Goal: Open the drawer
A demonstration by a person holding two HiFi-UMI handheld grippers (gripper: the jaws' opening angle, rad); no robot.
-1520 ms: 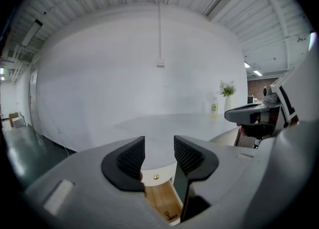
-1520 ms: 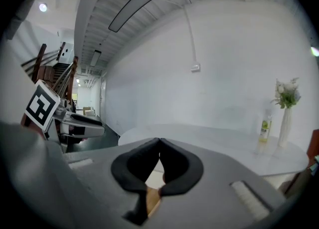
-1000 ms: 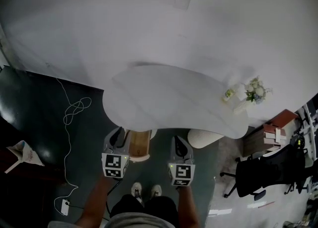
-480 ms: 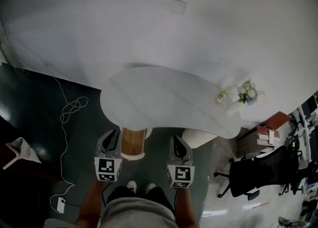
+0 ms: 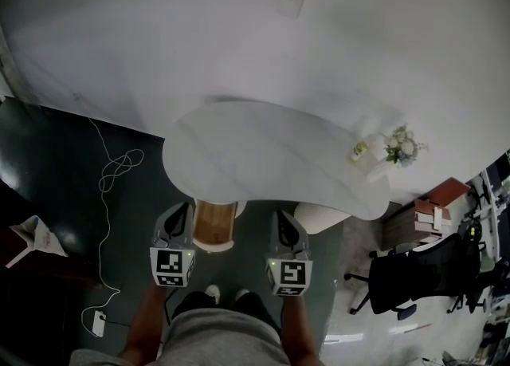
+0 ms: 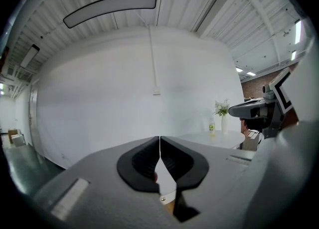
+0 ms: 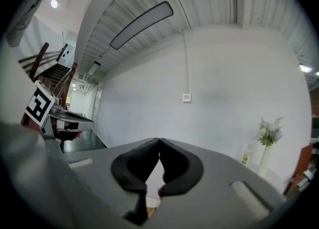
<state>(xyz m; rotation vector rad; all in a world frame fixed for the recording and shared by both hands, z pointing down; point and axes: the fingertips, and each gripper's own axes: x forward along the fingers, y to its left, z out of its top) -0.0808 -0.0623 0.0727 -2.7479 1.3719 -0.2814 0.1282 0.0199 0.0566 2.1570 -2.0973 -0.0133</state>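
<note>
No drawer shows in any view. In the head view a white curved table point(image 5: 271, 157) stands against a white wall, with a round wooden pedestal point(image 5: 213, 225) under its near edge. My left gripper point(image 5: 178, 213) hovers just in front of that edge, beside the pedestal, and its jaws are shut on nothing. My right gripper point(image 5: 285, 221) is level with it further right, also shut and empty. In the left gripper view the left gripper point(image 6: 159, 140) has its black pads touching at the tips. The right gripper view shows the right gripper point(image 7: 159, 142) the same, facing the wall.
A vase of flowers point(image 5: 398, 147) and a small bottle point(image 5: 360, 151) stand on the table's right end. A white stool point(image 5: 319, 217) sits under the table. A black office chair point(image 5: 414, 277) and stacked books point(image 5: 426, 217) are at right. A cable point(image 5: 115, 173) lies on the dark floor at left.
The left gripper has shifted a little to the left in the head view. The person's shoes have nearly disappeared under the shorts. The right gripper has hardly moved.
</note>
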